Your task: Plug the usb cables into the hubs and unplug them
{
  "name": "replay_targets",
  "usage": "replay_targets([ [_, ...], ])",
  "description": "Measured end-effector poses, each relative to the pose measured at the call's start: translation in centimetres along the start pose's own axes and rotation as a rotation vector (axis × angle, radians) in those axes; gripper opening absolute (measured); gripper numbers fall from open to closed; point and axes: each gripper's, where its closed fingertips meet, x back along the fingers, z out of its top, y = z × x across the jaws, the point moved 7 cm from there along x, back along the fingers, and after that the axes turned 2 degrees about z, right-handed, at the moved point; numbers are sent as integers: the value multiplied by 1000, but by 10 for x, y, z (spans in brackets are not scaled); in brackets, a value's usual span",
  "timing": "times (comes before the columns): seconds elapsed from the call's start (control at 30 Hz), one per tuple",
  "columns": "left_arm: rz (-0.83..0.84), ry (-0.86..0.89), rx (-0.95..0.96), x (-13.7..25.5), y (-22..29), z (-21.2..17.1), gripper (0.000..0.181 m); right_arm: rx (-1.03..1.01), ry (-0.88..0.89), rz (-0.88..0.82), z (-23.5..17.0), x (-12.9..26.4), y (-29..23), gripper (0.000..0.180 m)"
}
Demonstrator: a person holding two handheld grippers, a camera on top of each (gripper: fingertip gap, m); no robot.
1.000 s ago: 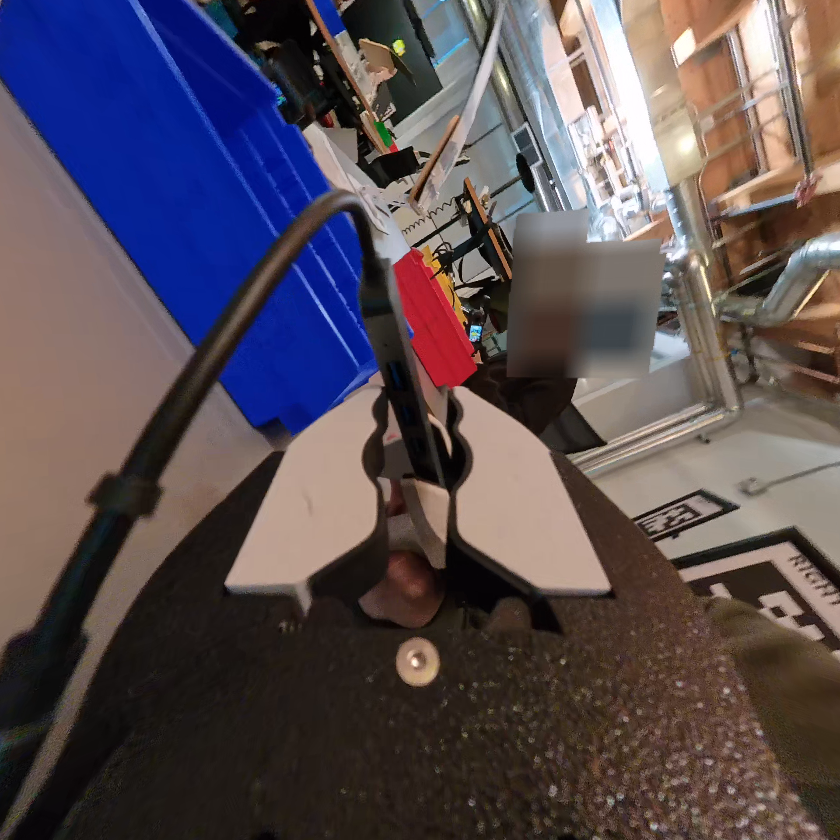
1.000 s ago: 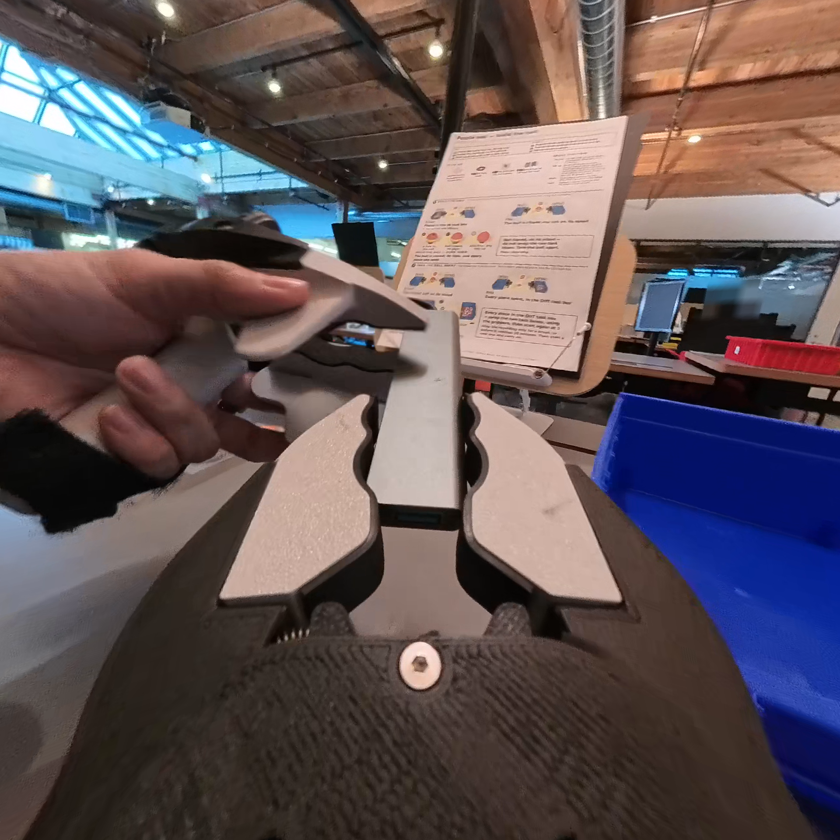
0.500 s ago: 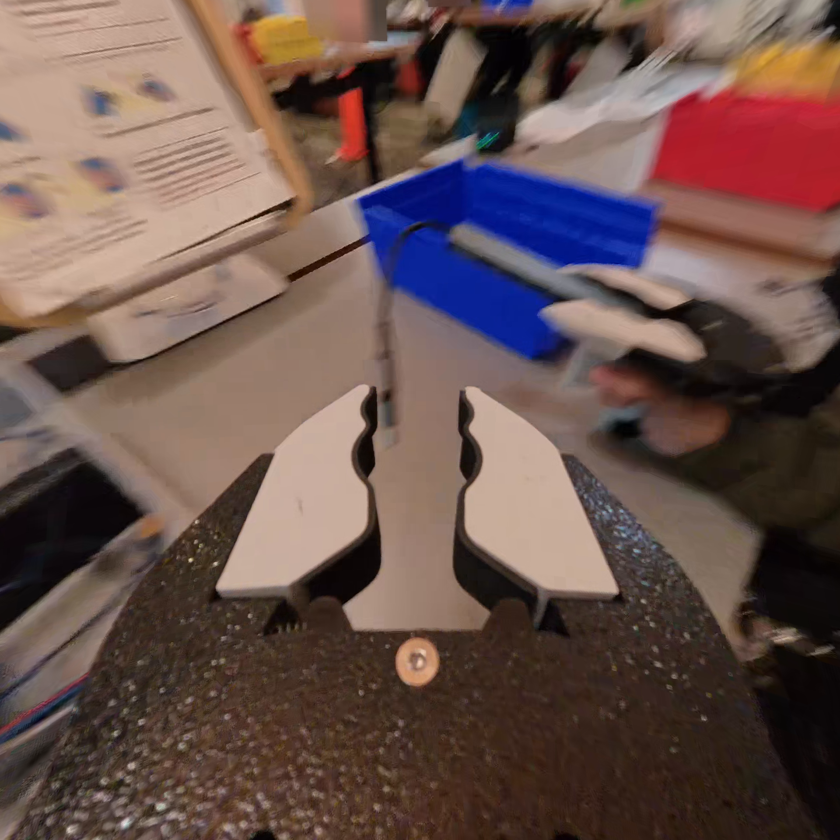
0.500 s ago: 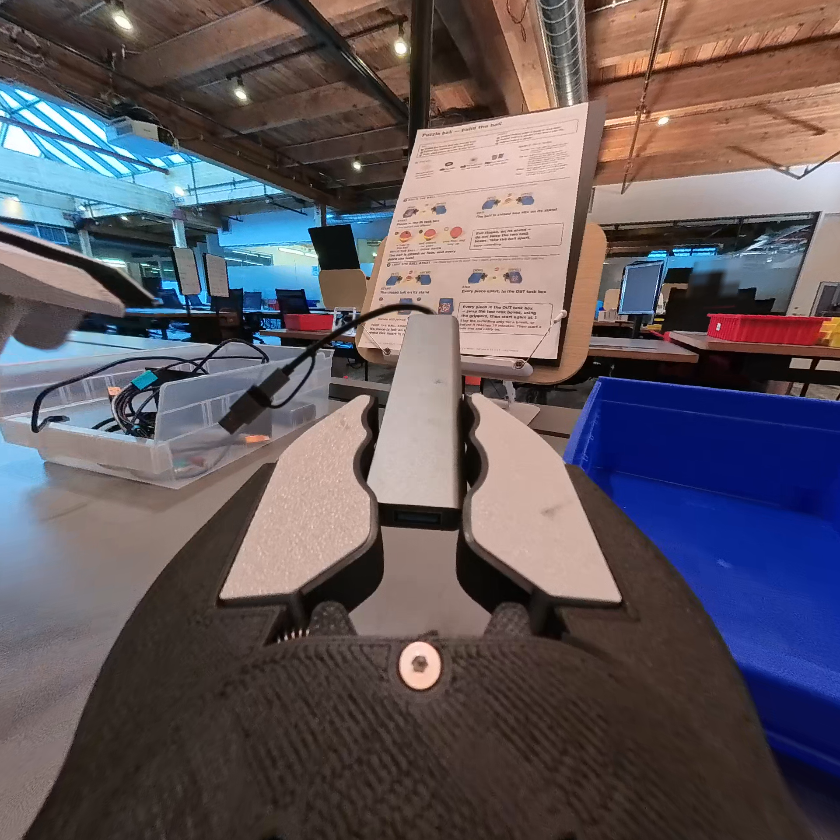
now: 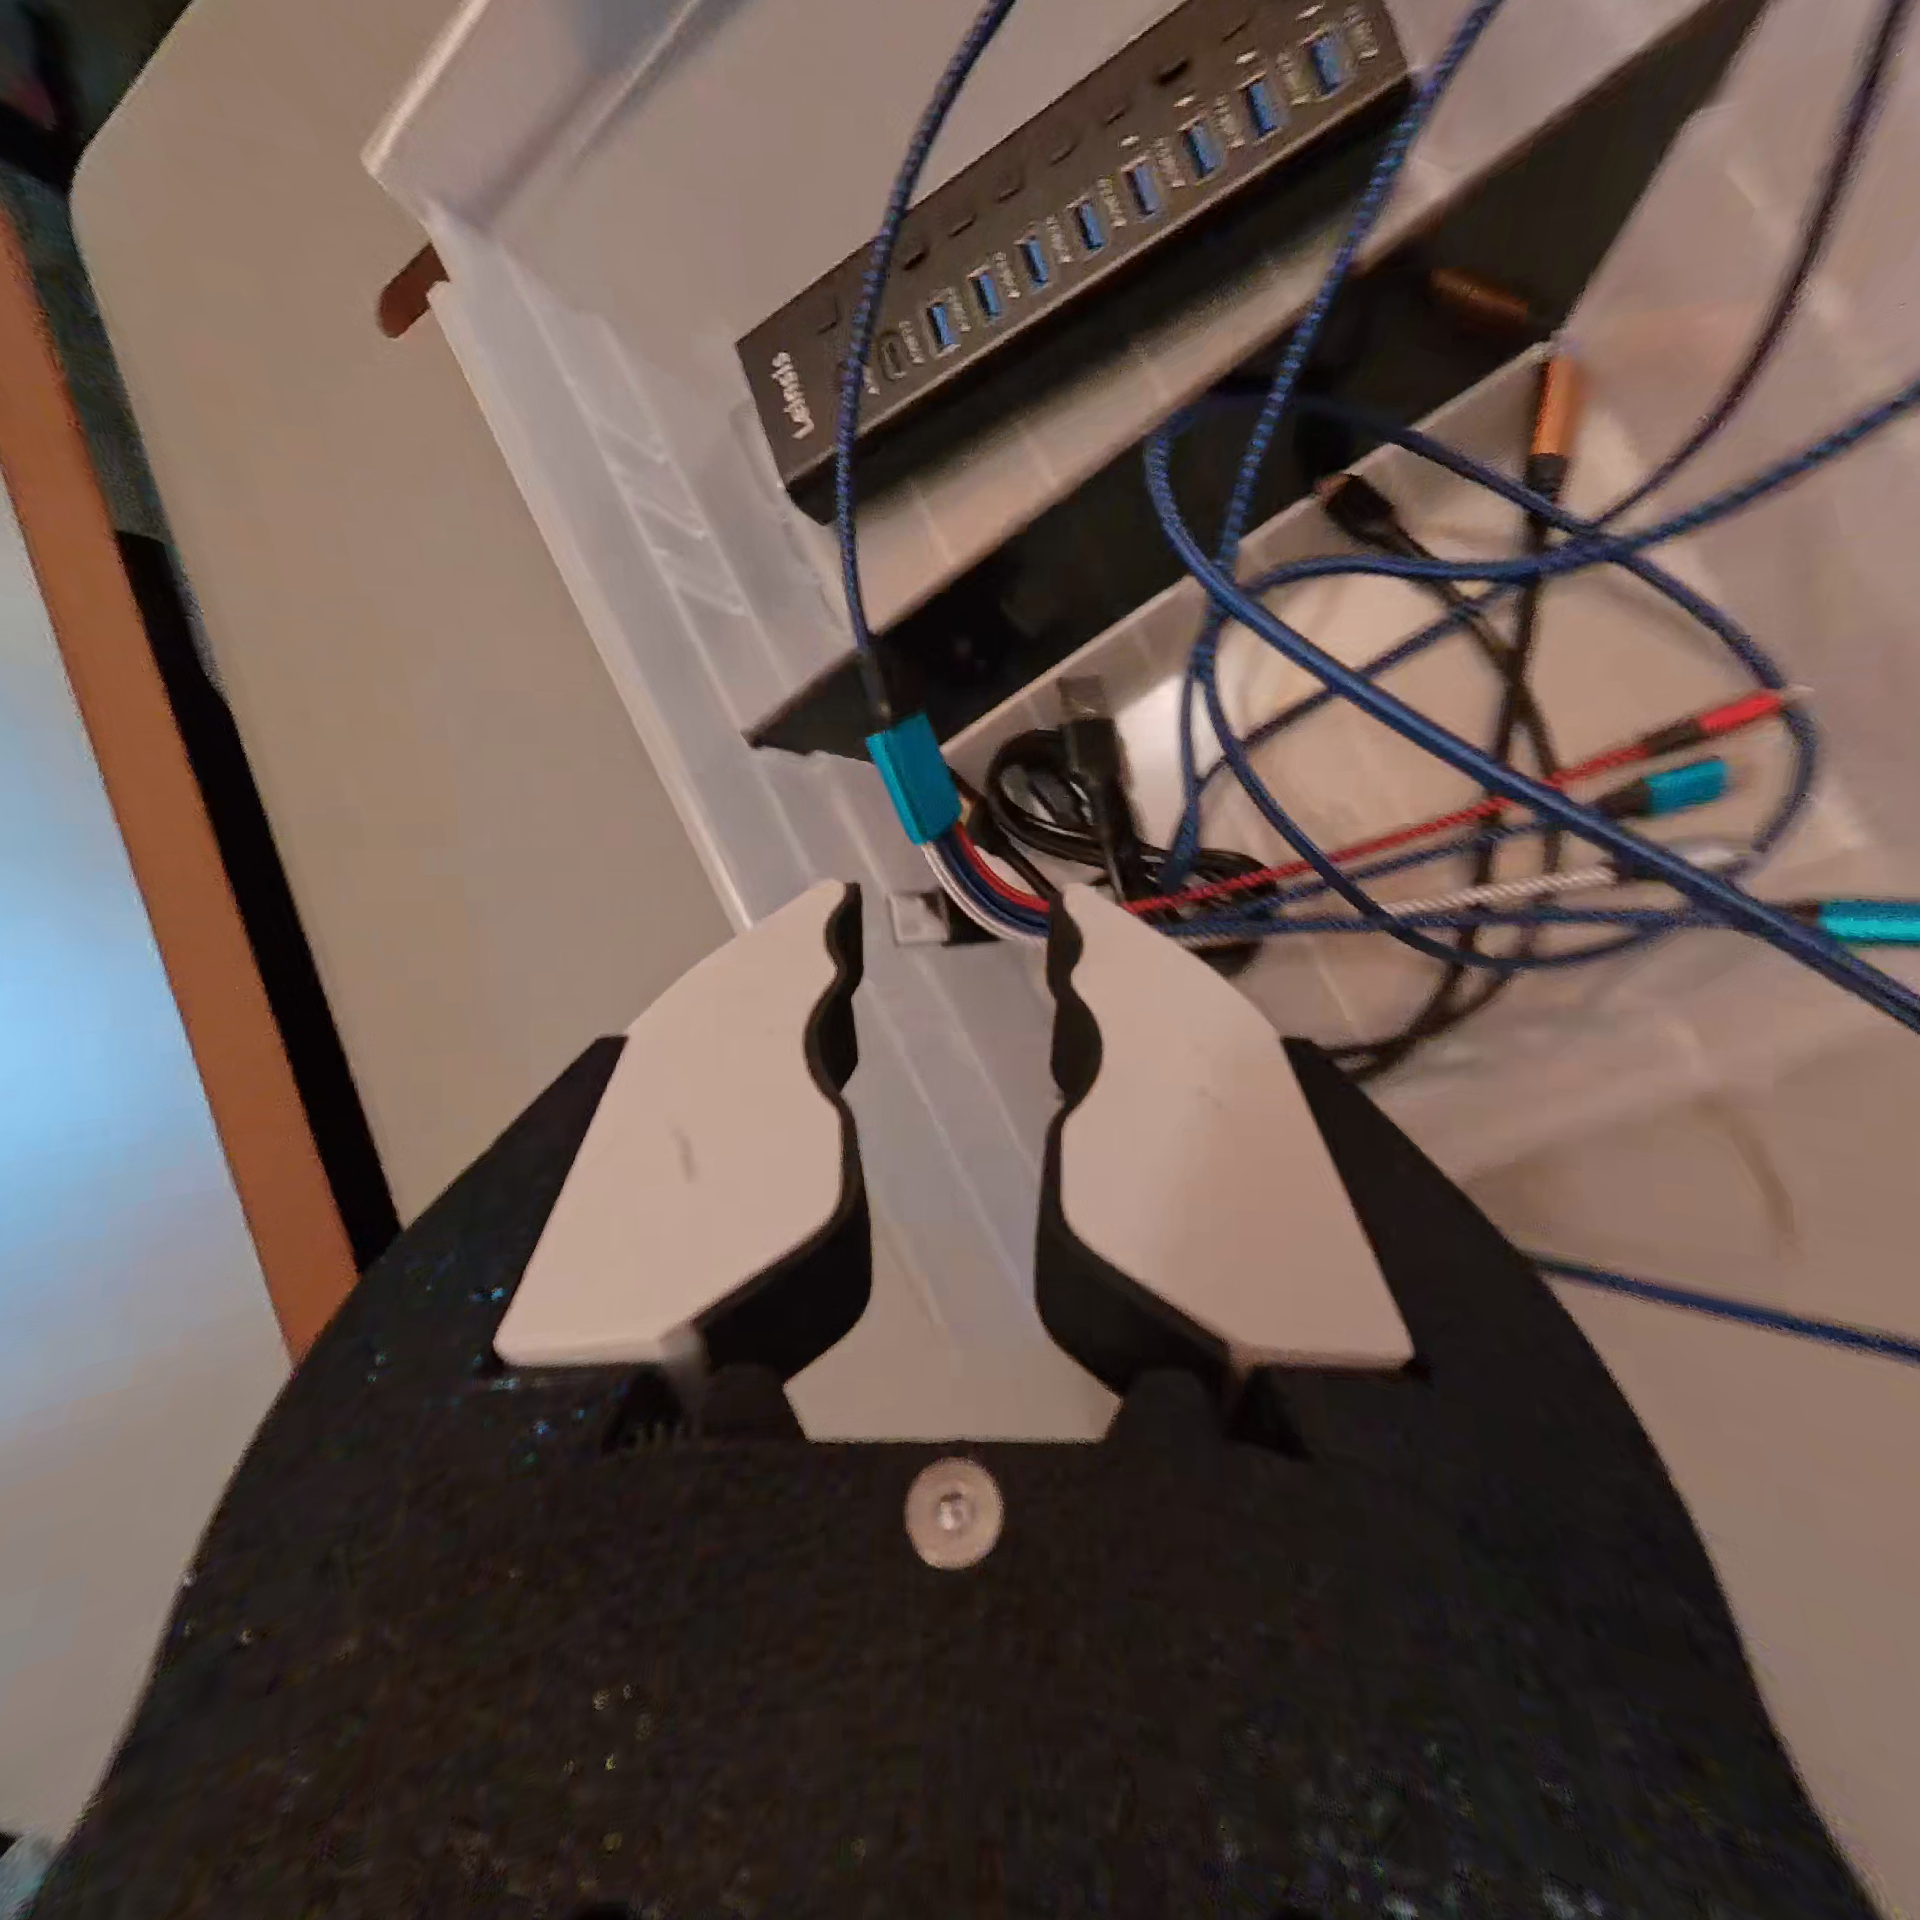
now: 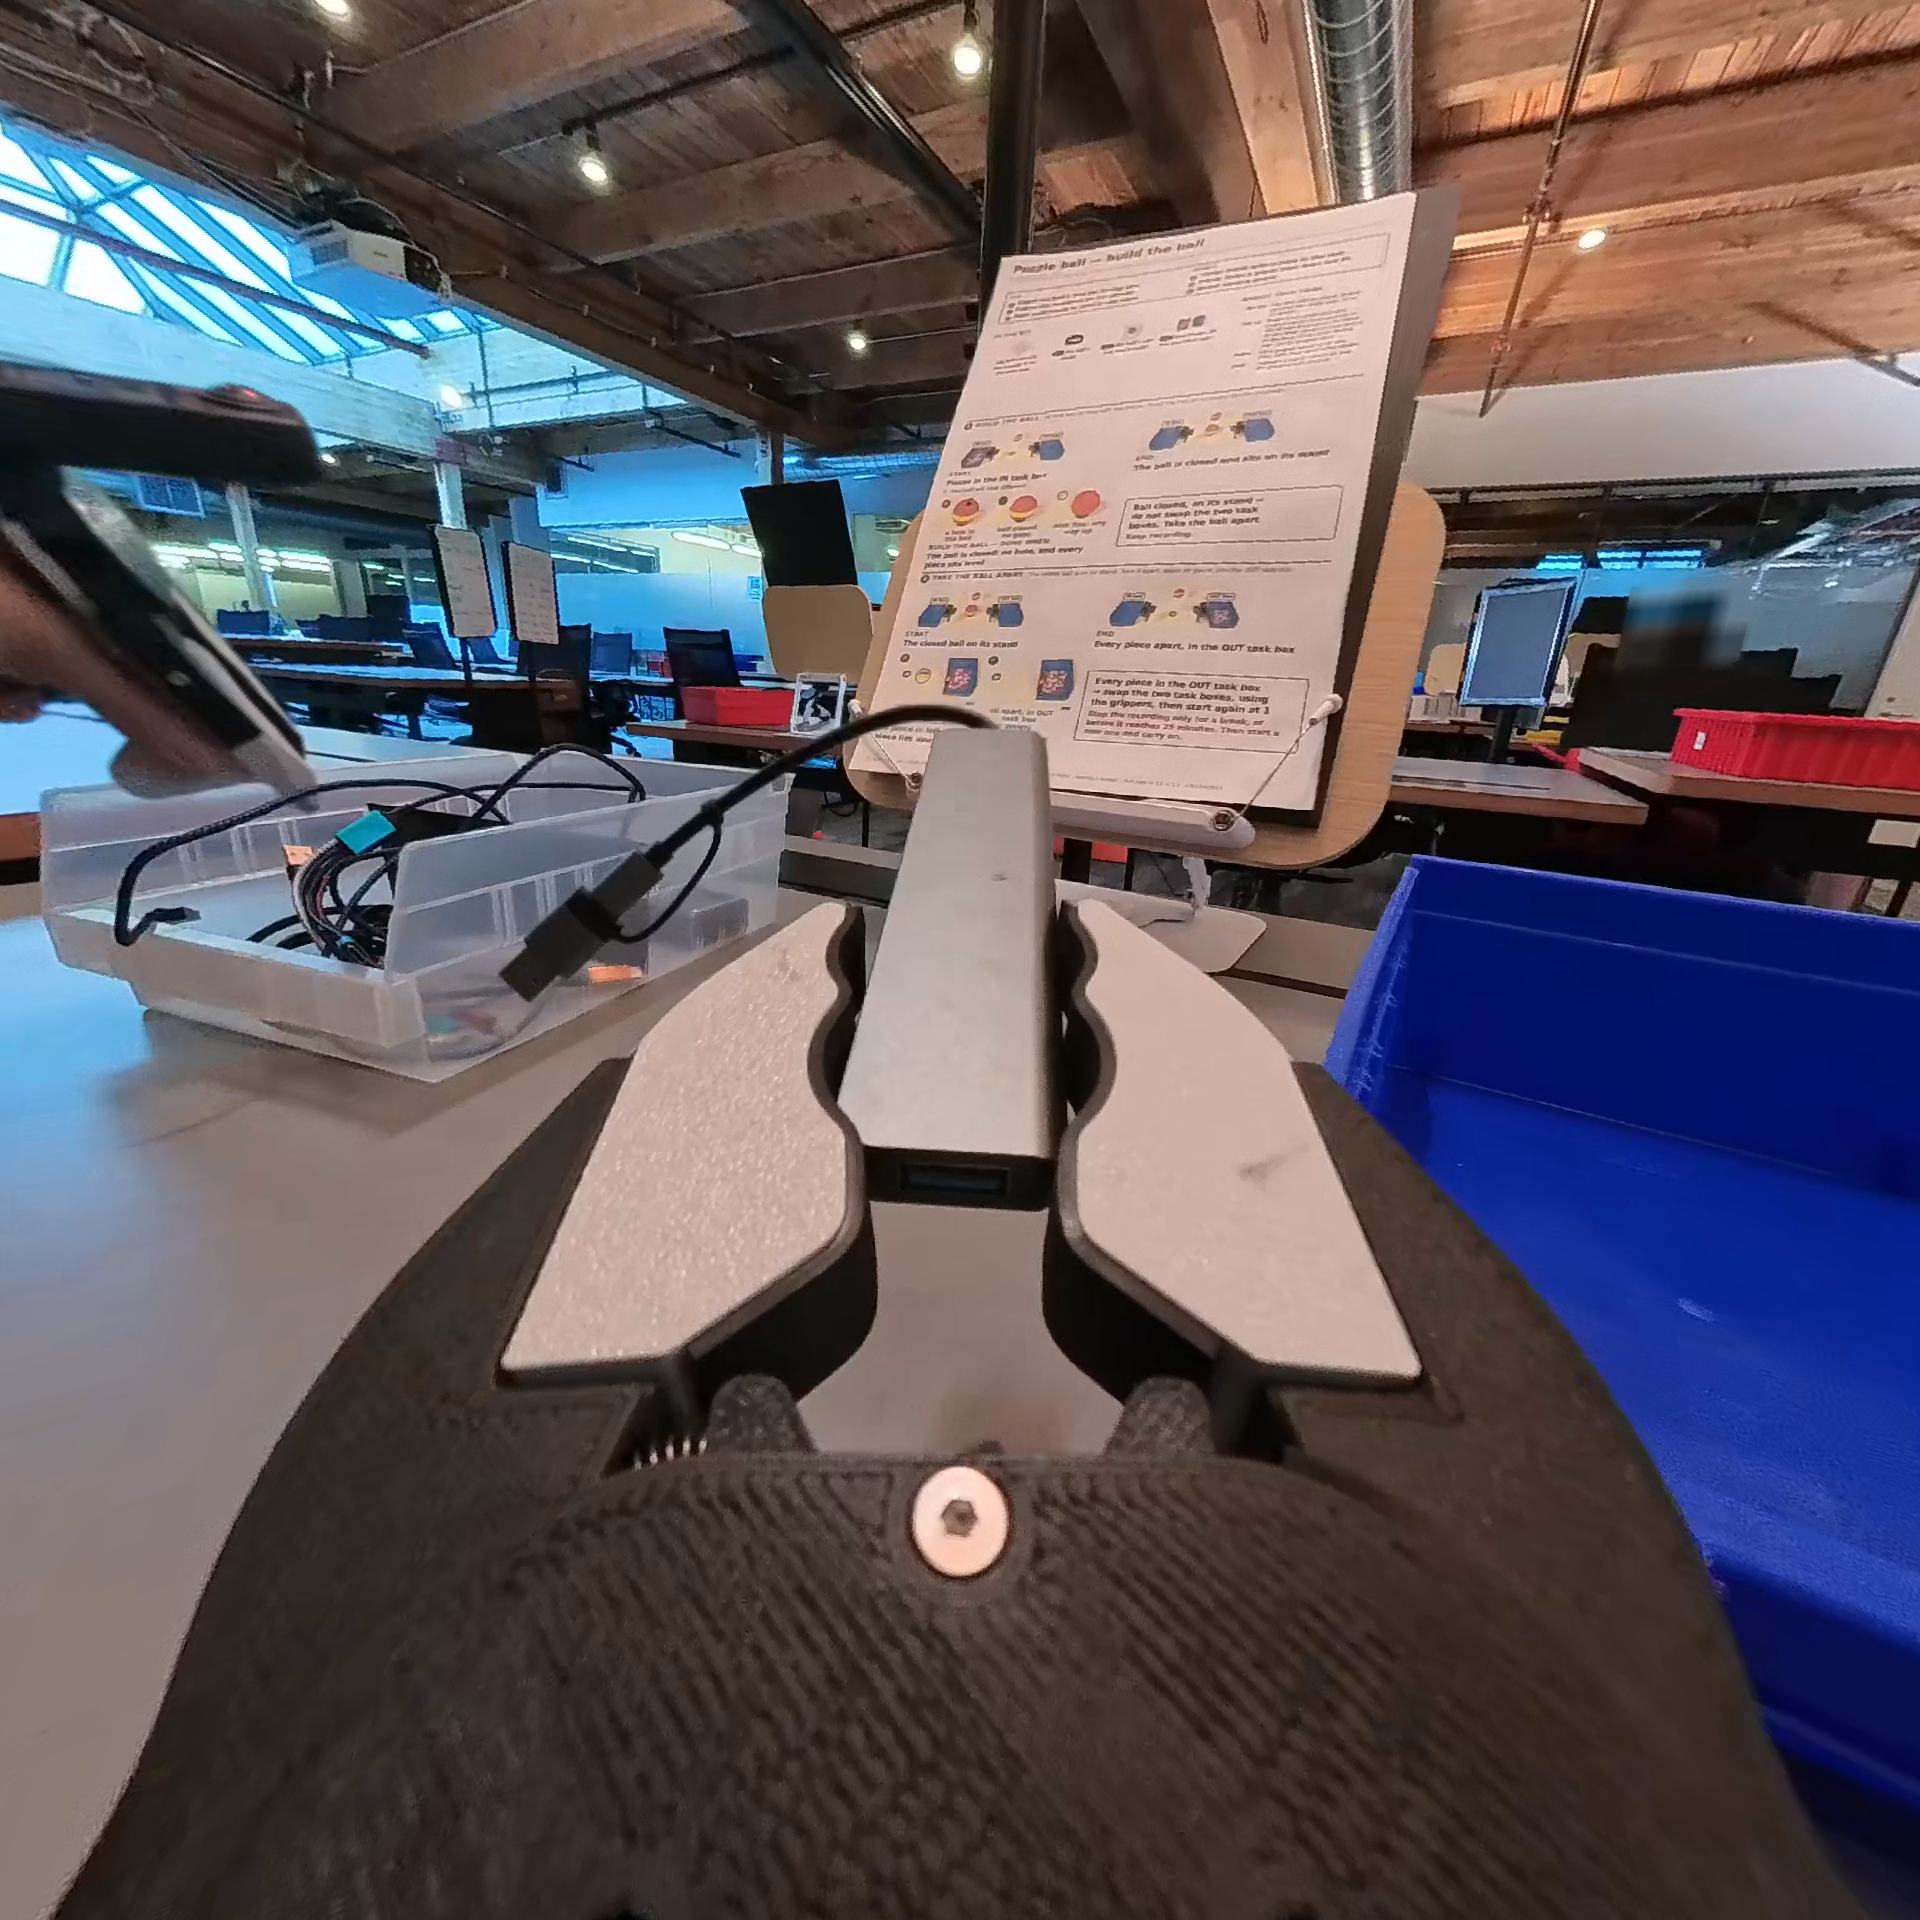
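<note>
Both wrist views sharing clear tray (image 5: 623, 436)

Blue bin (image 6: 1662, 1091); instruction sheet (image 6: 1143, 499) on stand.

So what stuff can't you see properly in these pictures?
- Left wrist view: the black hub runs off the top edge, so its far end is cut off.
- Left wrist view: the tangled cables are blurred; which plug belongs to which can't be told.
- Right wrist view: the grey hub side ports are hidden by the fingers.
</note>
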Motion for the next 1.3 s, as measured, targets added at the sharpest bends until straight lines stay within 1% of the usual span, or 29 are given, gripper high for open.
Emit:
replay_targets([
  [0.03, 28, -7, -9, -6, -2, 4, 33, 5, -1, 0, 0, 0, -1, 35],
  [0.1, 56, -23, -40, -18, -2, 11, 32, 5, -3, 2, 0, 0, -1, 35],
  [0.23, 115, -136, -101, -40, -1, 15, 32, -11, 0, 3, 0, 0, 1, 35],
  [0.3, 188, -185, -127, -50, -3, 16, 39, -18, 5, -1, 0, 0, 2, 35],
  [0.43, 328, -232, -275, -60, -2, 20, 31, -27, 10, -8, 0, 1, 3, 35],
  [0.53, 426, -204, -384, -63, 2, 19, 24, -26, 11, -4, 0, 1, 3, 35],
  [0.63, 440, -116, -356, -56, -1, 19, 20, -23, 16, -3, 1, 1, 3, 35],
  [0.73, 457, 37, -283, -22, -14, 30, 16, -29, 19, 0, 1, 2, 3, 35],
  [0.87, 385, 318, -127, 45, -29, 49, 12, -30, 12, 12, 0, 1, 3, 35],
  [1.17, 438, 788, -5, 212, -40, 75, 7, -110, 50, -25, 1, 5, 13, 36],
  [1.3, 339, 955, 5, 265, -29, 90, 7, -116, 60, -33, 2, 6, 15, 35],
])
